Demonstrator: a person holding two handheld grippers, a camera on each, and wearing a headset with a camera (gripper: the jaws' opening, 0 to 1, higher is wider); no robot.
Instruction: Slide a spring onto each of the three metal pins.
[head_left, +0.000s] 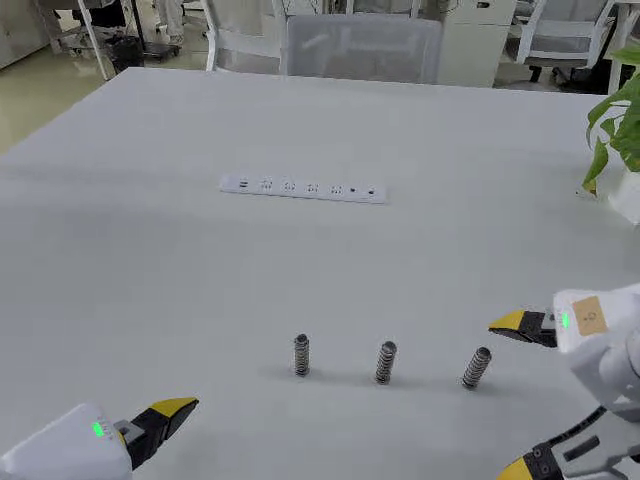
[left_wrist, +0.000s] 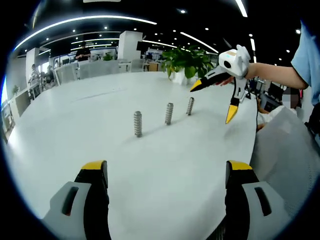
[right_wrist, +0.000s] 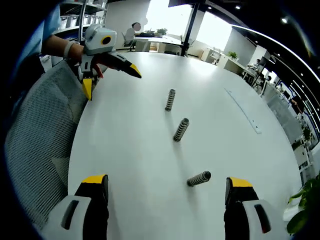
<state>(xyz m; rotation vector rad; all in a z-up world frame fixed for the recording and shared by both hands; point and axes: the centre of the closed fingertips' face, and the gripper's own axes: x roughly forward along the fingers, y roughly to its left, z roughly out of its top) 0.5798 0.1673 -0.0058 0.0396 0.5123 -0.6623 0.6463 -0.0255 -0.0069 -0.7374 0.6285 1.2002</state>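
Observation:
Three coiled metal springs stand in a row on the white table (head_left: 200, 280): the left spring (head_left: 302, 355), the middle spring (head_left: 386, 362) and the right spring (head_left: 476, 368). I cannot make out the pins inside them. My left gripper (head_left: 160, 425) hovers at the near left edge, open and holding nothing, well short of the left spring (left_wrist: 137, 123). My right gripper (head_left: 515, 395) is open and holds nothing, its jaws spread wide just right of the right spring (right_wrist: 199, 178). From the left gripper (left_wrist: 167, 172) I see the right gripper (left_wrist: 214, 102) beyond the row.
A white power strip (head_left: 303, 188) lies across the table's middle. A potted plant (head_left: 620, 120) stands at the far right edge. Grey chairs (head_left: 360, 45) line the far side, and a mesh chair (right_wrist: 45, 135) sits by the near edge.

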